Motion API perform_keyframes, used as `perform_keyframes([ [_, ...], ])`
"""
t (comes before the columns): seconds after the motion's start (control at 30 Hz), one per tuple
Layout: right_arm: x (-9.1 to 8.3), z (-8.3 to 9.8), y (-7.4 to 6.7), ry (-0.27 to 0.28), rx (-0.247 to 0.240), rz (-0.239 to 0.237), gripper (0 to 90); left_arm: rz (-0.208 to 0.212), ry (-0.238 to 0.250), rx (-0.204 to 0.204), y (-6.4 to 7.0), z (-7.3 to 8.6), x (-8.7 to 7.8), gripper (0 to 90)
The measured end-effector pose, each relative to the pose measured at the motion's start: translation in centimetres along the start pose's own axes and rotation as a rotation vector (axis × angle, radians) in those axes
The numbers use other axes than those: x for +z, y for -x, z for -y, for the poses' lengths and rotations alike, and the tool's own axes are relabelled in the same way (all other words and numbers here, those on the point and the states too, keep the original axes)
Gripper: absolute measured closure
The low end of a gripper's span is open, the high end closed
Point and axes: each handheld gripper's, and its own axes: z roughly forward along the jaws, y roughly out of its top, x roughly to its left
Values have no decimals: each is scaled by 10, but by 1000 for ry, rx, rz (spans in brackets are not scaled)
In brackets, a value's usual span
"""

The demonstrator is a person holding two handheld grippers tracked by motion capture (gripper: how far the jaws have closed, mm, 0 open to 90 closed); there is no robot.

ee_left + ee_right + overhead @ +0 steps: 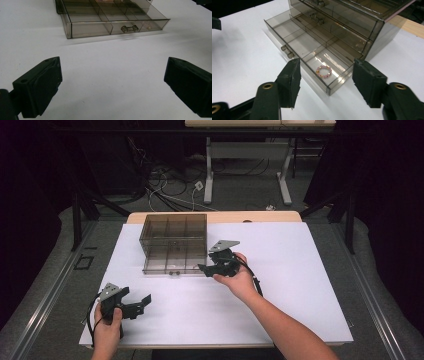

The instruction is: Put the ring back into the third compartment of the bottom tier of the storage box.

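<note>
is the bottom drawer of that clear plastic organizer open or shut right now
Open. The bottom drawer is pulled out past the organizer, baring its compartments and a beaded ring in one.

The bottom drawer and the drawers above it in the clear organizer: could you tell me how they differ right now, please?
The bottom drawer is pulled out over the white table; the upper drawers sit pushed in. The bottom drawer holds a pink bead bracelet in its end compartment, near the open right gripper; nothing can be made out inside the upper drawers. All are smoky clear plastic with dividers and a small knob handle.
</note>
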Motion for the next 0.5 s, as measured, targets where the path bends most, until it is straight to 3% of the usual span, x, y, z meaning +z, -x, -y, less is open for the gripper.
perform_keyframes([
  [0.17, -9, 7, 2, 20, 25, 23, 355, 25, -15, -26, 0, -1, -2, 19],
  [0.33, -20, 12, 7, -1, 43, 43, 353, 47, -14, -45, 2, -3, -2, 20],
  [0.5, -29, 19, 11, 6, 79, 41, 349, 42, -25, -7, 5, -2, 1, 19],
])
